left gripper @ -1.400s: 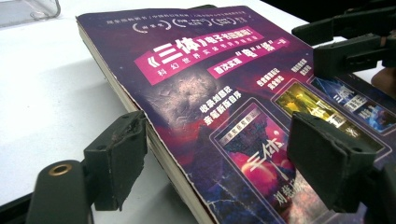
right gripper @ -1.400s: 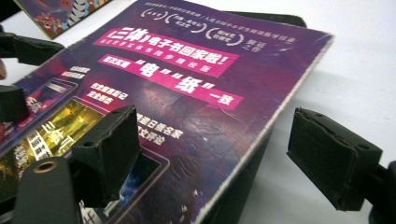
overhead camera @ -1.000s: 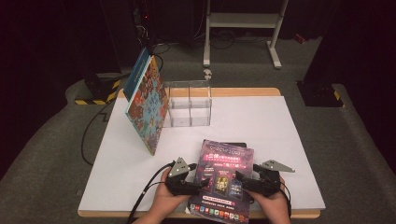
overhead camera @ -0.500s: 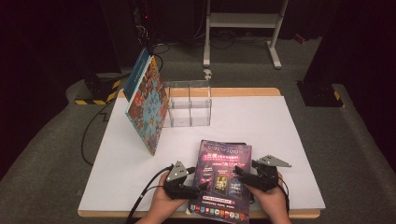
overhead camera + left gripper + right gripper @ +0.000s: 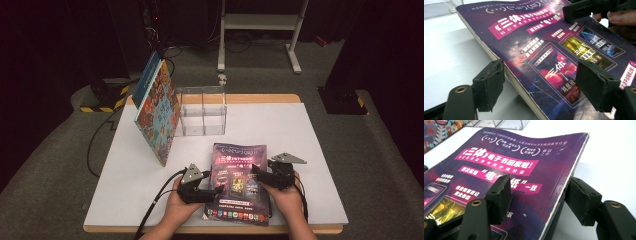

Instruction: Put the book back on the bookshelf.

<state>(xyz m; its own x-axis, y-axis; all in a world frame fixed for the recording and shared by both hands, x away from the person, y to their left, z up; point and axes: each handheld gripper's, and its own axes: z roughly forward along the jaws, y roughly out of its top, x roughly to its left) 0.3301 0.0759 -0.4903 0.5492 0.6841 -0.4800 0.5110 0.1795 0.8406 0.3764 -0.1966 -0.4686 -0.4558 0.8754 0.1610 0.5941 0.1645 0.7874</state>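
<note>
The left gripper (image 5: 216, 190) and right gripper (image 5: 256, 171), its jaws just closing, each straddle a side edge of the glossy purple paperback book (image 5: 240, 181), none visibly pressing. The book lies flat on the white counter (image 5: 280, 125), long axis running away from the person.

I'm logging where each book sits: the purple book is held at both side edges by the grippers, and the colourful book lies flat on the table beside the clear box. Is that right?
Not quite. The colourful book does not lie flat; the high view shows it standing tilted against the clear box. The rest holds: the left gripper and right gripper straddle the purple book's side edges.
</note>
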